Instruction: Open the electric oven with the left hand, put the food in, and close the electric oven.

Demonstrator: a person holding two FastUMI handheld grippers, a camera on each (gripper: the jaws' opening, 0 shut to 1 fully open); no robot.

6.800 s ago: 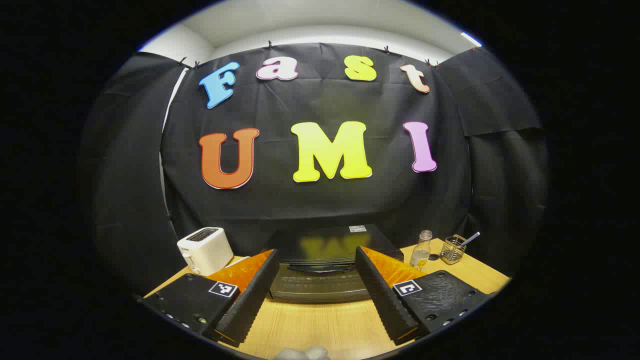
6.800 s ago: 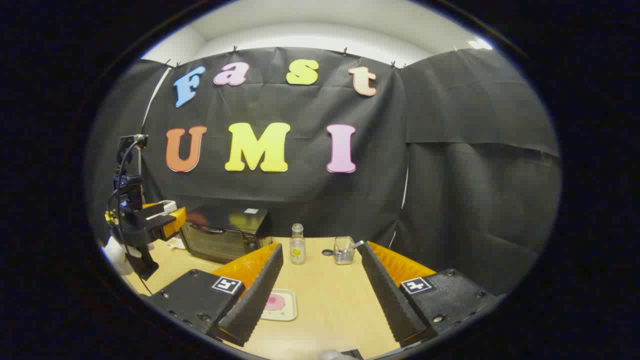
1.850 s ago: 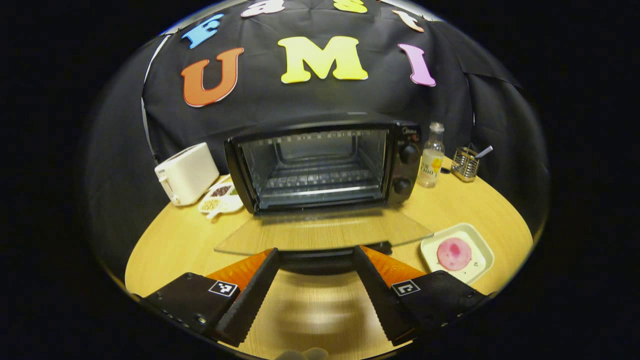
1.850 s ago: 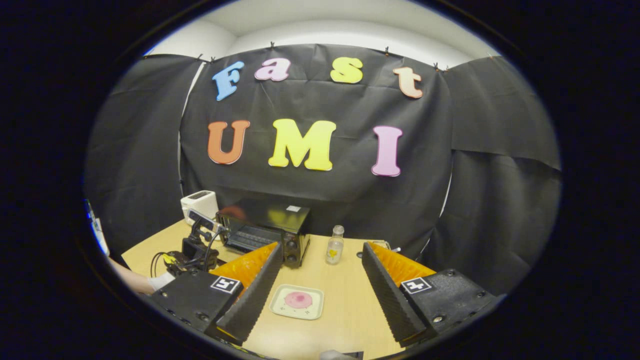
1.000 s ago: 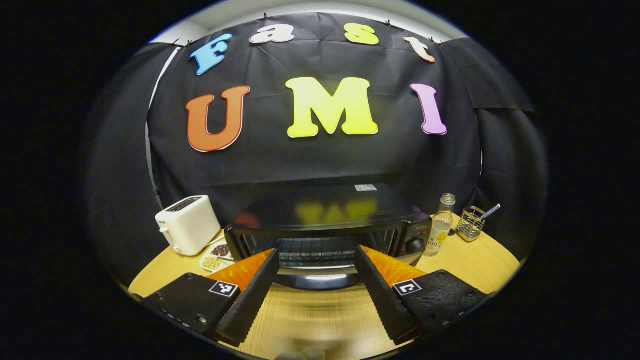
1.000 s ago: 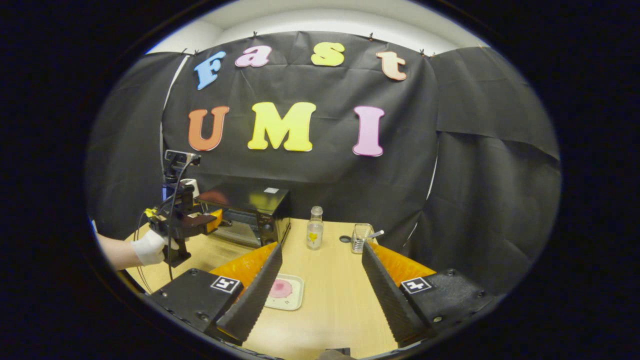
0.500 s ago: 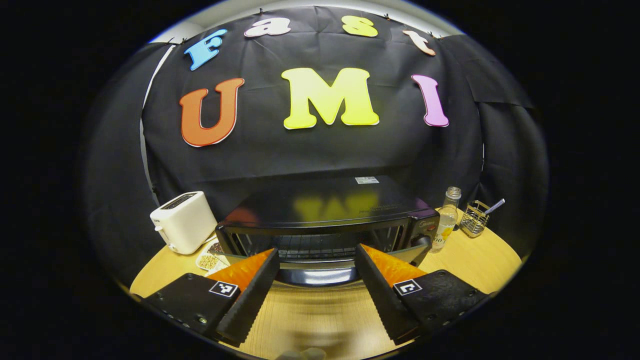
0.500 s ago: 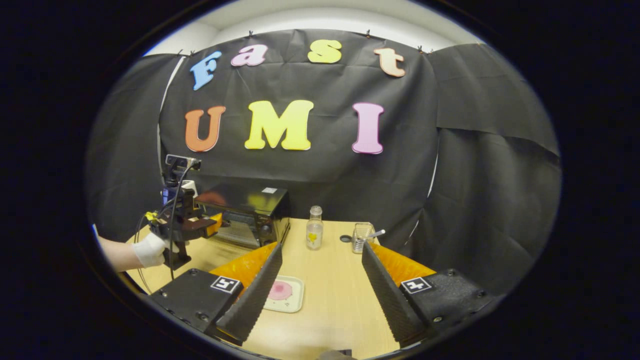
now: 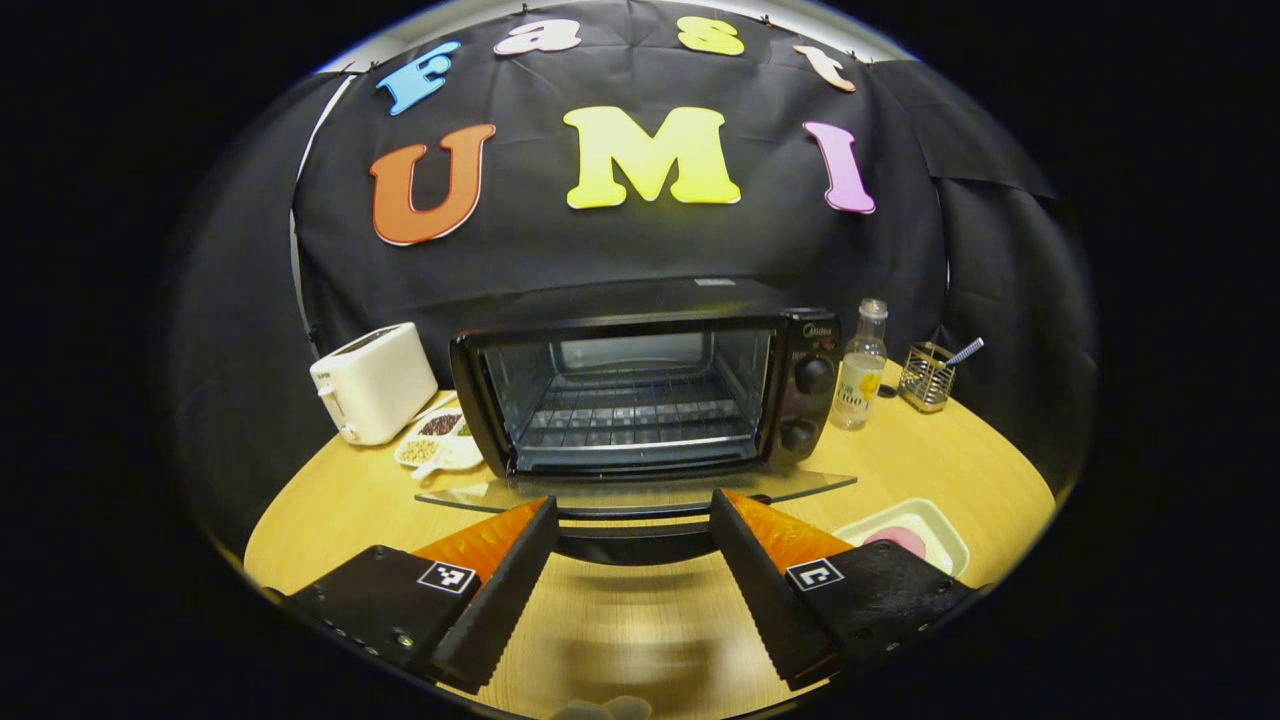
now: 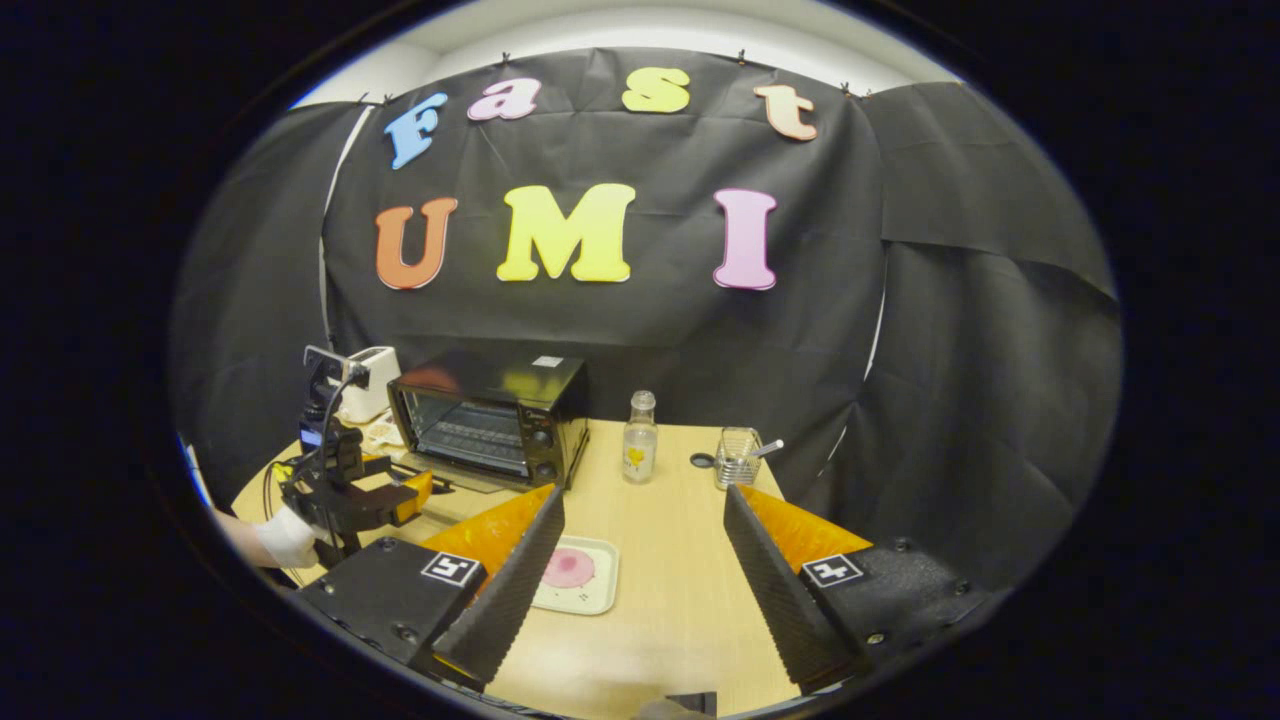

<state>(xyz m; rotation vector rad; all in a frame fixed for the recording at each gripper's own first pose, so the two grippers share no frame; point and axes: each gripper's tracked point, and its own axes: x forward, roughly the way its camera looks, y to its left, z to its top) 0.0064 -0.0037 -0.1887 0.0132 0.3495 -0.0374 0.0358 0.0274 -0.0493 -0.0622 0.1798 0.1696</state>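
The electric oven [image 9: 640, 385] stands on the desk [image 9: 930, 470] with its glass door [image 9: 640, 490] dropped flat; the door's dark handle [image 9: 635, 530] sits between the spread fingers of the left tongs [image 9: 633, 570], contact unclear. The pink food [image 10: 568, 567] lies on a pale tray [image 10: 597, 600] between the parted fingers of the right tongs [image 10: 640, 570], partly hidden by one finger. A gloved hand [image 10: 285, 537] holding the left tongs is cut off at the edge

Open black oven [image 9: 640, 385], pink food [image 10: 567, 568] on tray.
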